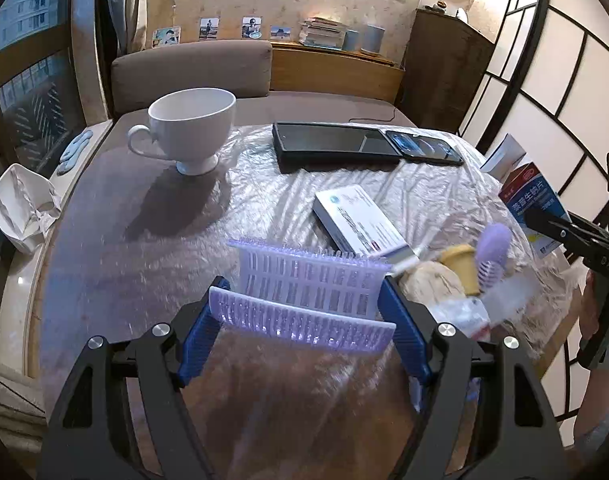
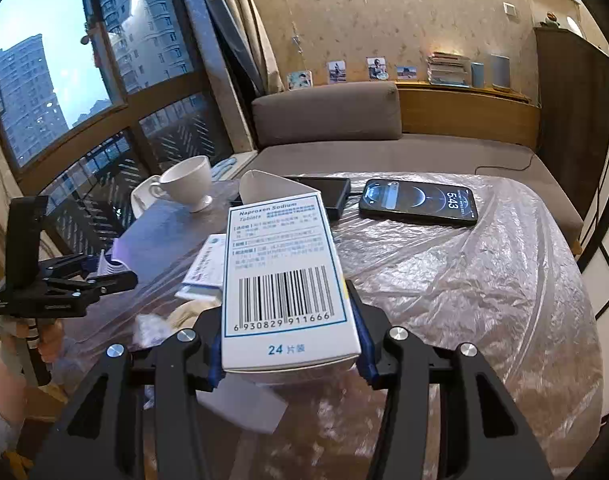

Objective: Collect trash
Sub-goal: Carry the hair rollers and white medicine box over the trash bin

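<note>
My left gripper (image 1: 304, 300) is shut on a small lilac plastic basket (image 1: 304, 284), held by its side walls above the table. My right gripper (image 2: 286, 320) is shut on a white Naproxen Sodium tablet box (image 2: 282, 276) with its top flap open; the box also shows at the right edge of the left wrist view (image 1: 532, 204). A pile of trash (image 1: 456, 280) lies right of the basket on the clear plastic sheet (image 2: 464, 272): crumpled paper, a yellow cup, a lilac brush, clear wrapping. Another white medicine box (image 1: 356, 220) lies flat behind the basket.
A white teacup (image 1: 192, 128) stands at the table's far left. A black tray (image 1: 332, 146) and a lit phone (image 2: 418, 202) lie at the far side. Crumpled white paper (image 1: 22, 208) sits on the window ledge at left. A brown sofa (image 2: 344, 120) is behind.
</note>
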